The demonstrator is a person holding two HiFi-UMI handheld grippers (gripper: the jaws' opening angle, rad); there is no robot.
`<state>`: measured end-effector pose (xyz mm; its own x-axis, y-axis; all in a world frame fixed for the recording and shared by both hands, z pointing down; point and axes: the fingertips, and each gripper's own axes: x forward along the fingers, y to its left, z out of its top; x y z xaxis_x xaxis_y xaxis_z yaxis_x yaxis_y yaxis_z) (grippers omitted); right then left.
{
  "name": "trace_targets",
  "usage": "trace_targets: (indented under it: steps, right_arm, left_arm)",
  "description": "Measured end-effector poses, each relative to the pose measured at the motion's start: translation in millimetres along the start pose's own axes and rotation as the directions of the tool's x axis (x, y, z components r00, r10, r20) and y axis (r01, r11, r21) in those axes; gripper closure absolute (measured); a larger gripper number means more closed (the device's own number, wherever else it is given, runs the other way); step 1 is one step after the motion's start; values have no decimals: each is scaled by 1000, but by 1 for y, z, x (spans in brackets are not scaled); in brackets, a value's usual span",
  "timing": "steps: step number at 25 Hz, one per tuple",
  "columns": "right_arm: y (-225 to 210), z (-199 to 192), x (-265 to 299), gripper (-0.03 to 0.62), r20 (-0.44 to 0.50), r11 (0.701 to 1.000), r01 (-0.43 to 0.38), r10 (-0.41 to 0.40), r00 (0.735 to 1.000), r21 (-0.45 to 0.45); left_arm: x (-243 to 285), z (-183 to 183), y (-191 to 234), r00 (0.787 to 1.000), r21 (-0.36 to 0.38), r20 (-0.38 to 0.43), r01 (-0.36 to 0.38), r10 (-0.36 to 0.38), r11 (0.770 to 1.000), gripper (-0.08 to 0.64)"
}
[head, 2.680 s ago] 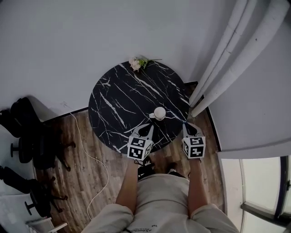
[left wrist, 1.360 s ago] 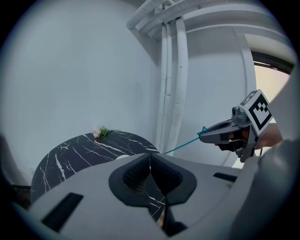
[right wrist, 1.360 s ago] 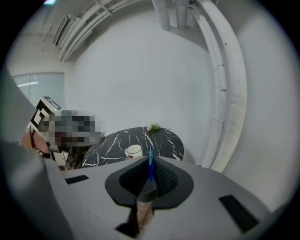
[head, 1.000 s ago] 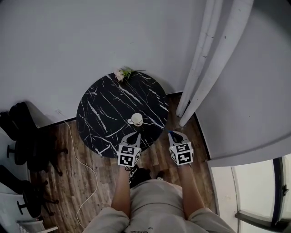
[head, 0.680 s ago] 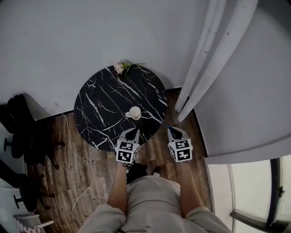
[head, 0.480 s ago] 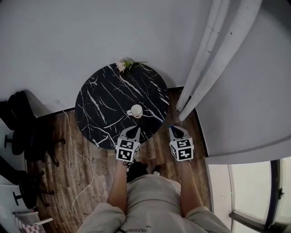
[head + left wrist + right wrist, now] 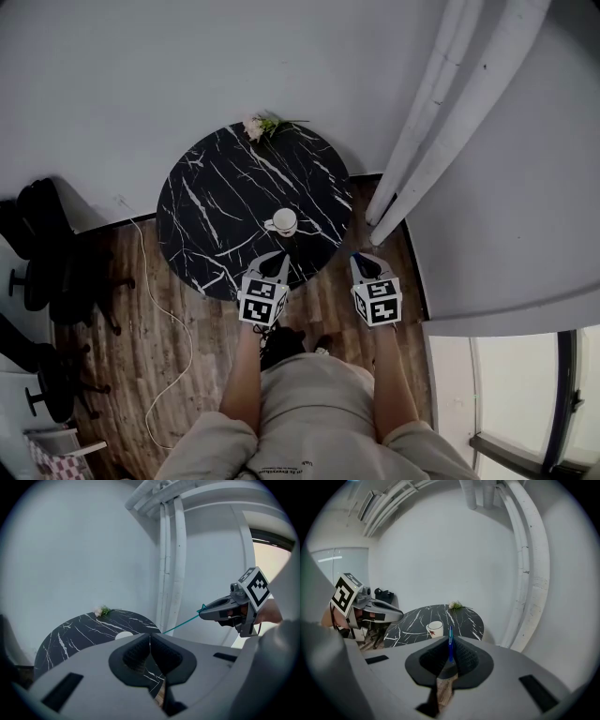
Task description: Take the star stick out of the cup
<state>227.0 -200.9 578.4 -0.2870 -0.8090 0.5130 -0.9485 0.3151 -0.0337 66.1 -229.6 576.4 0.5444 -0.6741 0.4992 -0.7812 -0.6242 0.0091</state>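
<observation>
Compared with a few seconds ago, when both claws sat right up against the white ceramic cup (image 7: 283,222), we now see them pulled back to the lower edge of the round black marble table (image 7: 216,192), over the brown wooden floor (image 7: 169,328). The cup now stands alone mid-table, well apart from both. Last half second: almost no shift, the pose looks settled. The right gripper (image 7: 362,262) is clamped on the thin blue-teal star stick (image 7: 450,641). In the right gripper view it stands upright between the pads; in the left gripper view it runs as a teal line from that claw's tip down toward centre frame. We can't make out the star end clearly. The left gripper (image 7: 277,259) has its jaws pressed together with nothing between them. A small bunch of pale flowers (image 7: 261,125) lies at the table's upper rim, untouched. We judge the stick out of the cup and clear of it, so the task looks essentially done.
</observation>
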Motion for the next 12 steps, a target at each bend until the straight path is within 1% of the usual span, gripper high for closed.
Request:
trace_targets:
  steps: [3, 12]
  right_arm:
    - [-1, 2, 0, 547, 5, 1000, -6, 6, 1000, 15]
    - [6, 4, 5, 548, 0, 1000, -6, 6, 1000, 12]
  left_arm:
    - [1, 1, 0, 1000, 4, 0, 3, -3, 1000, 537]
    - [-1, 1, 8, 1000, 2, 2, 5, -5, 1000, 537]
